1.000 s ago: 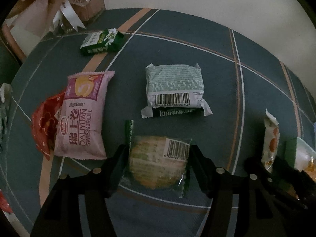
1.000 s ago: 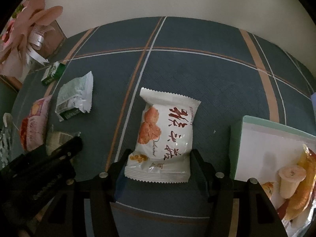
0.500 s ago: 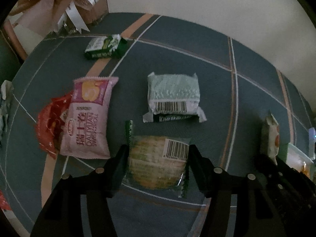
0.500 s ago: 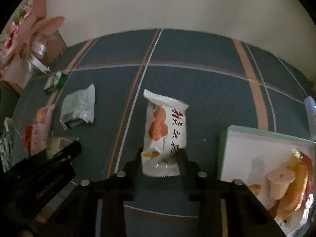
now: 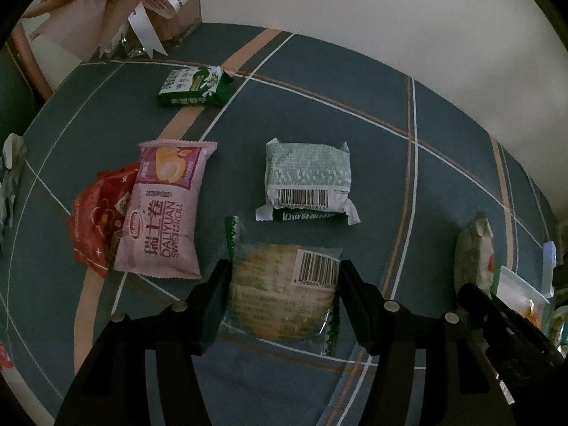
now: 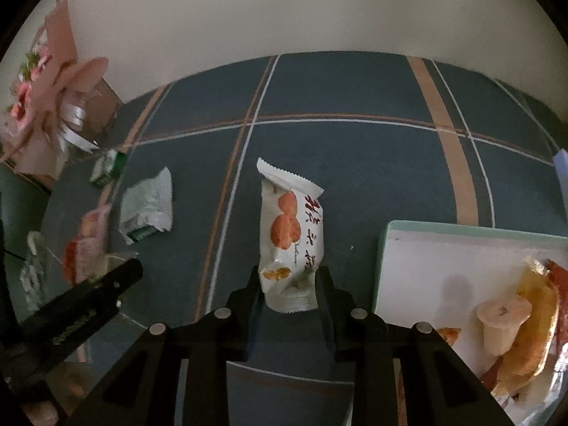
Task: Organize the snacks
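Observation:
My right gripper (image 6: 287, 284) is shut on a white snack packet with orange pictures (image 6: 291, 227) and holds it lifted above the blue plaid cloth. A mint-rimmed white tray (image 6: 426, 245) with several snacks lies just to its right. My left gripper (image 5: 284, 277) is open with its fingers on either side of a clear-wrapped round cake with a barcode (image 5: 284, 291), which lies flat on the cloth. The white packet also shows at the right edge of the left wrist view (image 5: 475, 252).
On the cloth lie a pale green packet (image 5: 309, 181), a pink Swiss roll packet (image 5: 163, 209) over a red packet (image 5: 96, 220), and a dark green packet (image 5: 195, 87). A pink gift bouquet with ribbons (image 6: 46, 106) stands at the far left.
My right gripper has closed on the white packet and lifted it, so it now stands on edge. The left gripper stays open around the round cake and has drawn back slightly.

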Demonstrator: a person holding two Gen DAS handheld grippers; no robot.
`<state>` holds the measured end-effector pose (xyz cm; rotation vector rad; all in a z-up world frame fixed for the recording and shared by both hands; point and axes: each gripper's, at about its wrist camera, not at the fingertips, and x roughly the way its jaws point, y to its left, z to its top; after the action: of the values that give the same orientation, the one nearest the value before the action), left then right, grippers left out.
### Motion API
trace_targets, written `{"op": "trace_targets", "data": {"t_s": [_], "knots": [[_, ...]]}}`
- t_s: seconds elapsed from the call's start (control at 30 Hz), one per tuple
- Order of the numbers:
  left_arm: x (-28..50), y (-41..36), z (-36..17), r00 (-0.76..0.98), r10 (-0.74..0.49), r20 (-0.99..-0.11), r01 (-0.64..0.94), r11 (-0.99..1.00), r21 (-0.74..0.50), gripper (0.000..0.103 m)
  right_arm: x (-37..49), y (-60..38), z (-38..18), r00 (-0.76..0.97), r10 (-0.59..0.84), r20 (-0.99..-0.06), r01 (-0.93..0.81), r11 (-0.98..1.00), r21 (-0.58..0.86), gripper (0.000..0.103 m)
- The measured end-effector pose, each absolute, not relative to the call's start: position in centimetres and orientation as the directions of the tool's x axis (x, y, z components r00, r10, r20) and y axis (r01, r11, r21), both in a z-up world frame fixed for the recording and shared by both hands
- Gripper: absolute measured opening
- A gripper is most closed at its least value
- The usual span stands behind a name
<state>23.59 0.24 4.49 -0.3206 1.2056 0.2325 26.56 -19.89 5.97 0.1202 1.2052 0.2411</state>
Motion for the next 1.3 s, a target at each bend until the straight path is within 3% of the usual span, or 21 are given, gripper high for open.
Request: {"op": "trace_targets", "data": {"t_s": [0.17,0.37,0.4,0.5,0.8,1.1,1.2,1.3], "knots": [[23.4,0.5,4.9,0.349,-0.004,-0.937,-0.352,0.926,-0.135,0.062,26.3,-20.2,7.3,0.310,0.366,-0.878,-0.151,0.930,0.334,0.030],[23.2,1.1,4.7,0.344,-0.014,-0.939,-0.368,0.918,-0.149,0.062,26.2,-19.3,8.8,0.362,0.296,-0.884,-0.172,0.953,0.248,0.032],[23.2,1.1,4.8,0.345,-0.013,-0.939,-0.369,0.917,-0.148,0.062,26.2,-19.1,8.8,0.380,0.268,-0.885,-0.168,0.961,0.219,0.036],[23.1,1.1,4.9,0.348,-0.009,-0.937,-0.372,0.916,-0.147,0.062,26.9,-18.9,7.9,0.404,0.240,-0.882,-0.158,0.969,0.192,0.069],[23.1,1.3,4.8,0.348,0.020,-0.937,-0.395,0.910,-0.128,0.062,28.1,-16.6,5.1,0.422,0.137,-0.896,-0.162,0.984,0.074,0.069],[23.0,1.2,4.5,0.340,0.019,-0.940,-0.392,0.911,-0.123,0.062,28.5,-16.3,3.1,0.393,0.104,-0.913,-0.151,0.987,0.047,0.069],[23.1,1.2,4.3,0.338,0.017,-0.941,-0.394,0.911,-0.125,0.062,28.5,-16.6,3.3,0.395,0.105,-0.913,-0.148,0.988,0.050,0.059],[23.2,1.2,4.3,0.338,0.017,-0.941,-0.397,0.909,-0.126,0.062,28.5,-17.1,3.4,0.387,0.114,-0.915,-0.146,0.987,0.062,0.058]]}}
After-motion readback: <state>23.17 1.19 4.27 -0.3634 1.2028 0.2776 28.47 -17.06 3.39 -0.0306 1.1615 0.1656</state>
